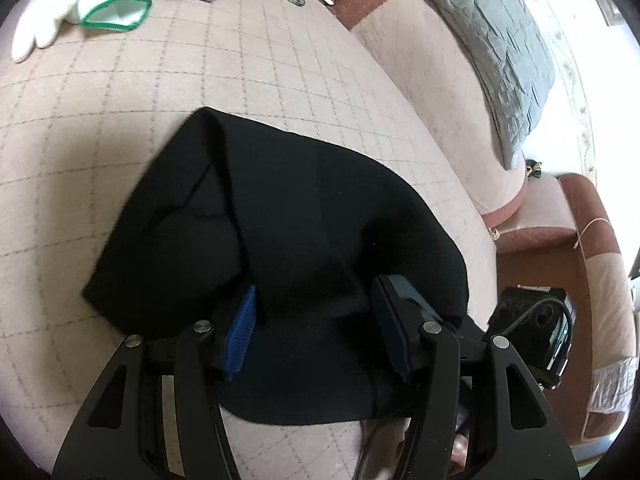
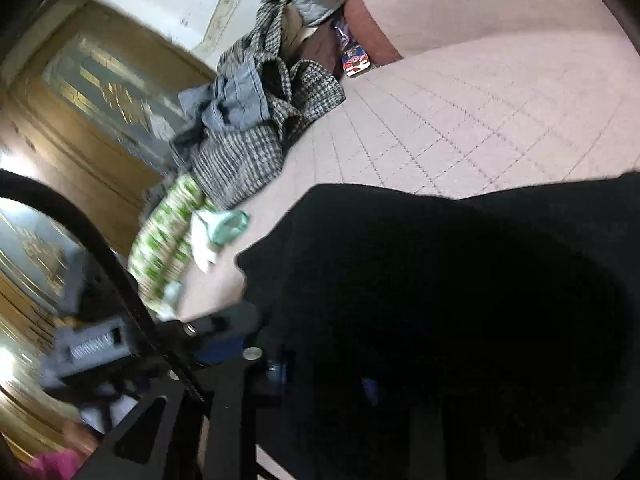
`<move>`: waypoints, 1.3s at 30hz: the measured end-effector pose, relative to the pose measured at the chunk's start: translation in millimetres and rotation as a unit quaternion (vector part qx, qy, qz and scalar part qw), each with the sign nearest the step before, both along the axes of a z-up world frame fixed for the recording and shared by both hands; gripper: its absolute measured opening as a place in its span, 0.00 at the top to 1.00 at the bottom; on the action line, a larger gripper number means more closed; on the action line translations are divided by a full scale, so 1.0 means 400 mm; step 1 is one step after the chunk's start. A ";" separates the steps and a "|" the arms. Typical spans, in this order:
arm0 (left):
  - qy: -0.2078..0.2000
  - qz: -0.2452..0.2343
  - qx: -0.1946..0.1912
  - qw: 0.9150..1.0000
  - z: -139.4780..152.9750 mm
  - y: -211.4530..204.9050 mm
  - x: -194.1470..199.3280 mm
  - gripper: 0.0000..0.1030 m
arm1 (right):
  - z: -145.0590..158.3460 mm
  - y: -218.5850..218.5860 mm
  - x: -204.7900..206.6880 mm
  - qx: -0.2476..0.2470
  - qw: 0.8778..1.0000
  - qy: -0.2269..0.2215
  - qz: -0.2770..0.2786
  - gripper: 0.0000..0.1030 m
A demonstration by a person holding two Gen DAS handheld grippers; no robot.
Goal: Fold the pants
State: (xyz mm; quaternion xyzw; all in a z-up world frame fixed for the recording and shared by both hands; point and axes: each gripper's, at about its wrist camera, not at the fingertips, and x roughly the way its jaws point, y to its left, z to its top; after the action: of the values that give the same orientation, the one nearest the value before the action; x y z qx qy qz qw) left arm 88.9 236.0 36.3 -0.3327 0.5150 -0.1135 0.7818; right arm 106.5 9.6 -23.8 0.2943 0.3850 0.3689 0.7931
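1. While the black pants (image 1: 288,232) lie bunched into a short, thick bundle on the pink quilted sofa seat (image 1: 120,100), the fold looks partly made: layers overlap, one diagonal edge running across the top and a corner poking up at the far end.

2. Left gripper (image 1: 316,328) straddles the near edge of the bundle, its blue pads (image 1: 240,328) set apart with cloth lying between them; whether they pinch the cloth cannot be told from here.

3. Right gripper (image 2: 280,360) is smothered by dark cloth and blurred, so its jaws cannot be read; it seems narrowly set, probably at the fabric's edge.

4. To finish the step well, both hands would best keep the near edge level, lay it flat onto the layer beneath and square the corners before letting go; a lopsided pull would likely drag the thick bundle askew.

5. Loose, heavy cloth like this tends to slump, so smoothing the top layer outward after release would probably help.

6. Farther off on the seat lie a white glove (image 1: 80,8) with green trim and a heap of checked clothing (image 2: 248,128), both well apart from the pants; a grey quilt (image 1: 500,60) drapes the backrest.
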 end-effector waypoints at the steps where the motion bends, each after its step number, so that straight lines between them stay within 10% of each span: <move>1: 0.004 0.008 -0.007 1.000 -0.002 -0.007 0.005 0.46 | 0.005 -0.013 -0.005 0.027 1.000 0.001 0.003 0.83; 9: 0.004 0.001 -0.062 0.998 -0.020 0.012 0.033 0.47 | 0.012 -0.012 -0.035 0.093 0.995 0.018 0.013 0.86; 12: -0.008 -0.032 -0.071 0.997 0.014 0.030 0.015 0.78 | 0.023 -0.004 -0.064 0.108 0.994 0.022 0.012 0.86; 19: -0.029 -0.067 0.042 0.996 0.093 0.096 -0.047 0.86 | 0.047 0.084 -0.156 0.103 0.994 0.005 0.045 0.89; 24: -0.010 -0.060 0.115 0.991 0.028 0.096 -0.043 0.85 | -0.025 0.170 -0.165 0.002 0.997 0.045 0.057 0.89; 30: -0.029 -0.052 0.124 0.991 0.083 0.086 -0.073 0.79 | 0.050 -0.028 -0.273 -0.101 0.994 -0.032 0.018 0.75; 36: -0.075 -0.029 0.155 0.985 0.182 0.054 -0.131 0.75 | 0.017 -0.387 -0.375 -0.156 0.981 -0.002 -0.115 0.61; 39: -0.084 -0.046 0.123 0.988 0.194 0.007 -0.158 0.48 | -0.015 -0.543 -0.400 -0.126 0.973 0.035 -0.191 0.61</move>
State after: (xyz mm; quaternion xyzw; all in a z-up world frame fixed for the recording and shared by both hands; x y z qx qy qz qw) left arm 25.6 238.8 113.8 -0.1995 0.4725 -0.1127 0.8510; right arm -53.6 -207.4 -29.7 0.2723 0.3924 0.1487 0.8659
